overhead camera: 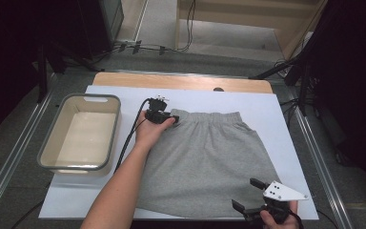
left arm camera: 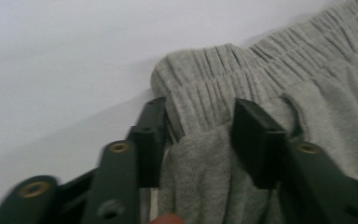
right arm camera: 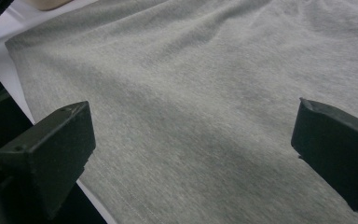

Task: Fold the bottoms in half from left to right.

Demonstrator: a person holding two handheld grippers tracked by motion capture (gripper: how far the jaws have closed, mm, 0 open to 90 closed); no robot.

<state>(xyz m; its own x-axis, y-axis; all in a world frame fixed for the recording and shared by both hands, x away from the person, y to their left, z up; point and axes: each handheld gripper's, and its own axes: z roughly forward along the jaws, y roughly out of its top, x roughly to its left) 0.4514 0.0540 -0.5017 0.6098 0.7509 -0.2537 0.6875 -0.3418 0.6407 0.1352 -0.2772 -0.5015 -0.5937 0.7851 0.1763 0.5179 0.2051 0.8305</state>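
One empty white tub [overhead camera: 52, 143] beside grey shorts [overhead camera: 209, 157]; left claw [overhead camera: 164, 116] pinching their waistband, right claw [overhead camera: 249, 194] spread wide.

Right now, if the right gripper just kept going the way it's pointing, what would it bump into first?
Most likely the grey skirt. The right gripper stands open above its hem end, jaws aimed across the cloth and slightly downward. Depth is hard to judge, so exactly where it would land is unclear.

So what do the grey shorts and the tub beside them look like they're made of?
Shorts: soft knit jersey, probably cotton blend; matte heathered grey, with a gathered elastic waistband. Tub: likely plastic; smooth cream inside, with a grey rim.
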